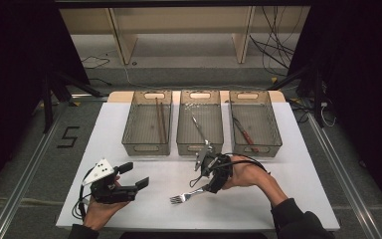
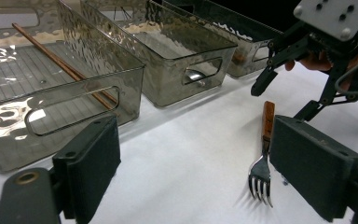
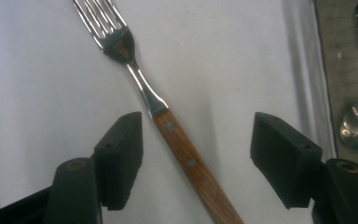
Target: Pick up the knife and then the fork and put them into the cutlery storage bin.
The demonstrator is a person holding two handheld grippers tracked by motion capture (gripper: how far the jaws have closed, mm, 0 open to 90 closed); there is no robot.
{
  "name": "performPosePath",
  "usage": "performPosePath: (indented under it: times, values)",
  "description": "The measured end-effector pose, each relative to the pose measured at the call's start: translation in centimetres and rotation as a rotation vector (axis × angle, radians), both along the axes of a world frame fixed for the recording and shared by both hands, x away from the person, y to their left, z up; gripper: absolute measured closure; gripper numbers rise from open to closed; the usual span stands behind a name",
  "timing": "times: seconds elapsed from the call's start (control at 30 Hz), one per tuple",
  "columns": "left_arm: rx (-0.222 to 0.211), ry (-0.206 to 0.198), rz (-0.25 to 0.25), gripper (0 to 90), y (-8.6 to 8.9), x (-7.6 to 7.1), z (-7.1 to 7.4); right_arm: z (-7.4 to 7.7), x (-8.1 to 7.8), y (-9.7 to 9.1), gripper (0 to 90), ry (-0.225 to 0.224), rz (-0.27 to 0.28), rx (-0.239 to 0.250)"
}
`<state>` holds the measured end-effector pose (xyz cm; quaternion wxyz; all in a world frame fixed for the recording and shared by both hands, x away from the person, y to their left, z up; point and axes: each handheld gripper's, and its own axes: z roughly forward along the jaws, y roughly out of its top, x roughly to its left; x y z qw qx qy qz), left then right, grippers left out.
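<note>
Near the worktop's front edge, the right gripper (image 3: 196, 154) straddles the fork's (image 3: 168, 121) wooden handle, jaws wide, untouching; left gripper (image 2: 200, 168) idles open, empty.

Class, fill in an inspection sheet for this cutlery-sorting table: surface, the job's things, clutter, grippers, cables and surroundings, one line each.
Surface: white table, flat.
Job's things: fork with wooden handle lying on the table; three clear bins in a row, holding chopsticks, a spoon and a knife.
Clutter: nothing seen.
Grippers: right gripper open, jaws either side of the fork handle, pads not touching it; left gripper open, holding nothing.
Cables: one trails from each gripper; loose wires on the floor behind.
Surroundings: wooden shelving, dark curtains.
</note>
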<state>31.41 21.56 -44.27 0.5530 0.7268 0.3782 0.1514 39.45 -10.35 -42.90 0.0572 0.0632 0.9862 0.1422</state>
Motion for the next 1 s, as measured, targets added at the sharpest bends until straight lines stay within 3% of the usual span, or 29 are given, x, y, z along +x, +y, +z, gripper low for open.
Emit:
performPosePath:
  times: [0.2,0.4,1.0]
  values:
    - [-0.001,-0.001,0.000,16.2,0.0,0.0,0.0,-0.9,0.0,0.1,40.3,0.027,0.016,-0.050]
    - [0.002,-0.002,-0.003,16.2,-0.1,-0.1,0.0,-1.6,0.1,0.4,43.3,0.015,0.031,-0.085]
    - [0.006,-0.003,-0.005,16.2,-0.1,-0.1,0.1,-2.7,0.2,0.7,56.6,0.034,0.060,-0.119]
